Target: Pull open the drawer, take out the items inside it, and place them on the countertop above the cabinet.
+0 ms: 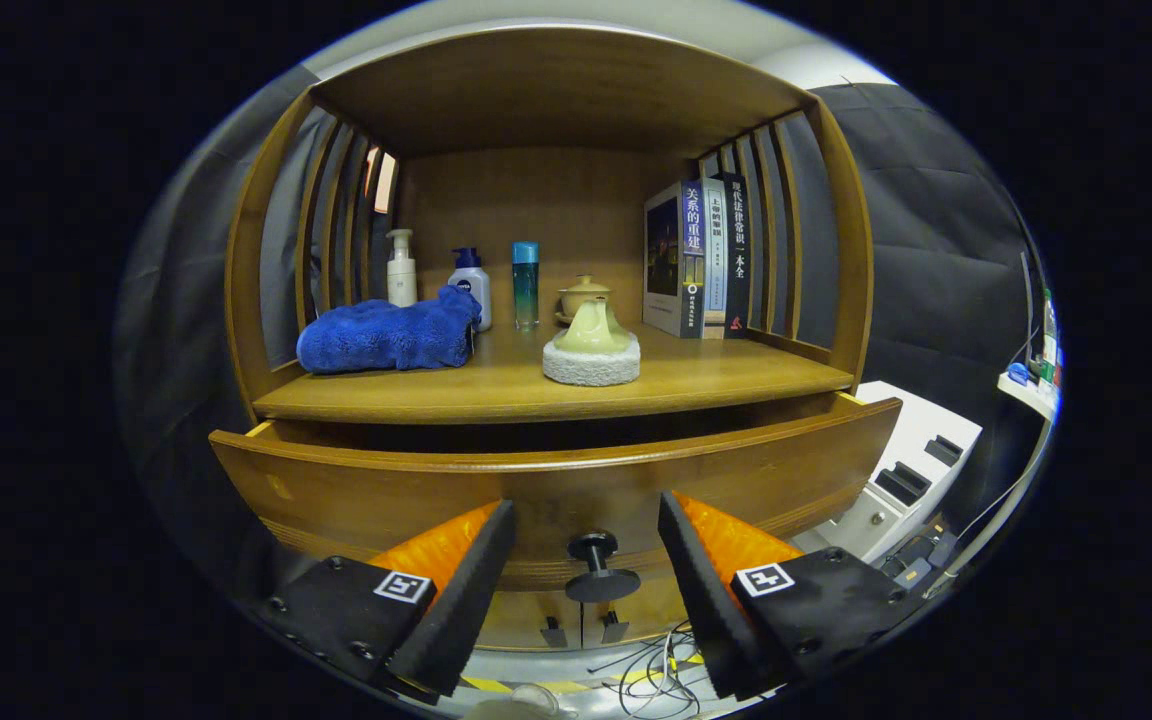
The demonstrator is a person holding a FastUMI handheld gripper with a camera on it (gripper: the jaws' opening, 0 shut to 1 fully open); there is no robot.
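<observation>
Wooden cabinet [556, 250]: drawer [556, 480] is partly pulled out, inside hidden. Gripper [586, 560] fingers spread either side of knob [596, 570], not touching. Blue towel [386, 338] and sponge [591, 355] already sit on countertop [736, 375]. Probably near done.

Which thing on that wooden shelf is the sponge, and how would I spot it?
Start at the wooden countertop above the open drawer. Near its front edge, beyond the open gripper, right of the crumpled blue towel, sits the sponge: a round white pad with a pale yellow-green handle, unlike the tall bottles behind.
</observation>
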